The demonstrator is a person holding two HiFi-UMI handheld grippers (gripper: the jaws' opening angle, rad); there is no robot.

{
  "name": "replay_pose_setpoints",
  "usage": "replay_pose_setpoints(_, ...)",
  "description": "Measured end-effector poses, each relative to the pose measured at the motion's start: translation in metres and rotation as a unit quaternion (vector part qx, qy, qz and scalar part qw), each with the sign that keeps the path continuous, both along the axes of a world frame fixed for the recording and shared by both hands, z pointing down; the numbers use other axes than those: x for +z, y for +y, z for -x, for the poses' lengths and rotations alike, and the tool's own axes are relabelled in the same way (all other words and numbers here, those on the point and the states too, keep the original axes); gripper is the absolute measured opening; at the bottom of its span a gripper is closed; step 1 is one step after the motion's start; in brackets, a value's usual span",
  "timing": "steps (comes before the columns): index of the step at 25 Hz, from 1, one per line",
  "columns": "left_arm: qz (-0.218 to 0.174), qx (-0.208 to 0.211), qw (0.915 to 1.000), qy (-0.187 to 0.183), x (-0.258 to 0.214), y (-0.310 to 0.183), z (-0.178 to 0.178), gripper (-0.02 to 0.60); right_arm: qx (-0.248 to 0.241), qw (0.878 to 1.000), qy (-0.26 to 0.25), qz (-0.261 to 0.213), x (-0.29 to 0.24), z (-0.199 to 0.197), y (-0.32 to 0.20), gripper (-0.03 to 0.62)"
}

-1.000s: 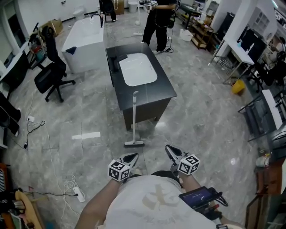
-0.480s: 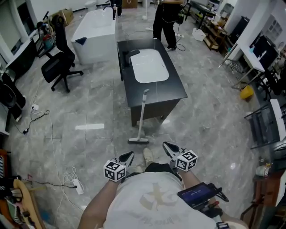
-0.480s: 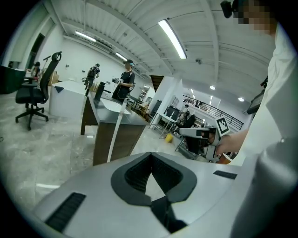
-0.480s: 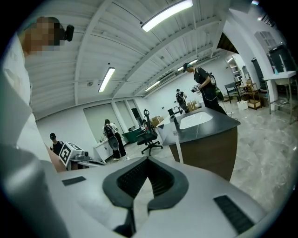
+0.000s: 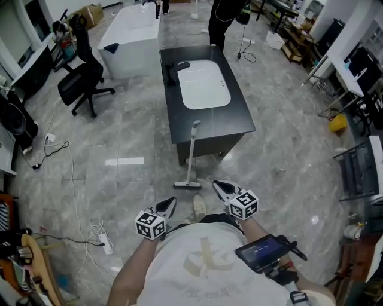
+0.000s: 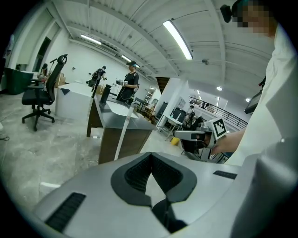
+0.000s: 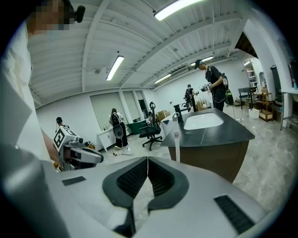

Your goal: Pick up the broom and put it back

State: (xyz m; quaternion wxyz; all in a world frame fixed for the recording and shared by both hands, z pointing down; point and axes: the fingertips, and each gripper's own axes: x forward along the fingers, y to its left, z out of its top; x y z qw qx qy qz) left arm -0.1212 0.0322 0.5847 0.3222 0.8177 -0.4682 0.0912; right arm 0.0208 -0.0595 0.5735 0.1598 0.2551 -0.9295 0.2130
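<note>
The broom (image 5: 191, 156) has a white handle that leans against the front of the dark sink cabinet (image 5: 239, 119), with its flat head on the floor. It also shows as a pale stick in the left gripper view (image 6: 122, 137) and in the right gripper view (image 7: 177, 146). My left gripper (image 5: 169, 205) is held low near my body, a short way in front of the broom head, shut and empty (image 6: 150, 155). My right gripper (image 5: 219, 186) is just right of the broom head, apart from it, also shut and empty (image 7: 147, 160).
A white basin (image 5: 205, 83) is set in the cabinet top. A black office chair (image 5: 84, 77) and a white bathtub (image 5: 128, 36) stand at the far left. Cables and a power strip (image 5: 103, 242) lie on the floor at the left. A person (image 5: 224, 18) stands beyond the cabinet.
I have walked closer to the cabinet, and both grippers have moved forward toward the broom head. The broom itself has stayed leaning in place.
</note>
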Motion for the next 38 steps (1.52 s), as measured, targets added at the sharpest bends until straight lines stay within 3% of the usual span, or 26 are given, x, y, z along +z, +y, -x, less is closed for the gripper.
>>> replay_pose_setpoints(22, 0.014, -0.067, 0.9973, -0.028, -0.006, -0.084, 0.011, 0.012, -0.067, 0.996, 0.032, 0.040, 0.065, 0.022, -0.095, 0.017)
replay_pose_setpoints(38, 0.039, -0.150, 0.9872, -0.039, 0.000, -0.086, 0.037, 0.012, -0.093, 0.992, 0.055, 0.070, 0.125, 0.065, -0.148, 0.020)
